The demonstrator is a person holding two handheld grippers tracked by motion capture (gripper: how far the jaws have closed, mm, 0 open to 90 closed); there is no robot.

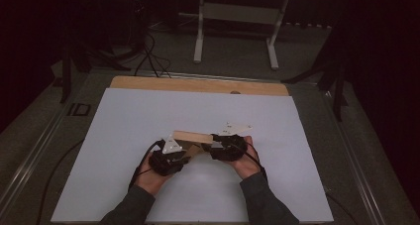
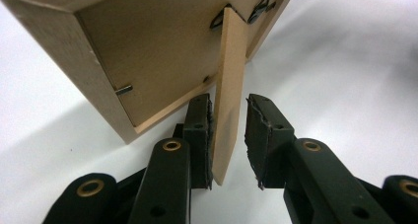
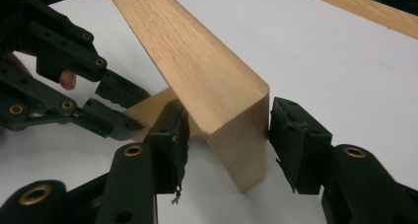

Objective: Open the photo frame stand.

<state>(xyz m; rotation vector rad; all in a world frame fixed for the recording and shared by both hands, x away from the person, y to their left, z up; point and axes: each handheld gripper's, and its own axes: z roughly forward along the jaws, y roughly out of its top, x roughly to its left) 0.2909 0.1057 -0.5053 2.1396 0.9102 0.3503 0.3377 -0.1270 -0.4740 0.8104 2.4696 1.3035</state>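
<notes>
A light wooden picture frame (image 1: pixel 190 136) is held tilted above the white sheet, between both grippers. My right gripper (image 3: pixel 229 110) is shut on one end of the frame (image 3: pixel 197 61), with a pad on each side of its thick edge. In the left gripper view I see the frame's back panel (image 2: pixel 148 51) with small metal clips and its thin wooden stand leg (image 2: pixel 230 76) swung out. My left gripper (image 2: pixel 229 103) is open around that leg: the leg rests against one pad, and a gap separates it from the other.
A white sheet (image 1: pixel 148 116) covers the table, with a strip of bare wood (image 1: pixel 198 84) along the far edge. Beyond the table stand white desk legs (image 1: pixel 199 41), with black cables (image 1: pixel 151 56) on the floor. The person's sleeves enter from the bottom.
</notes>
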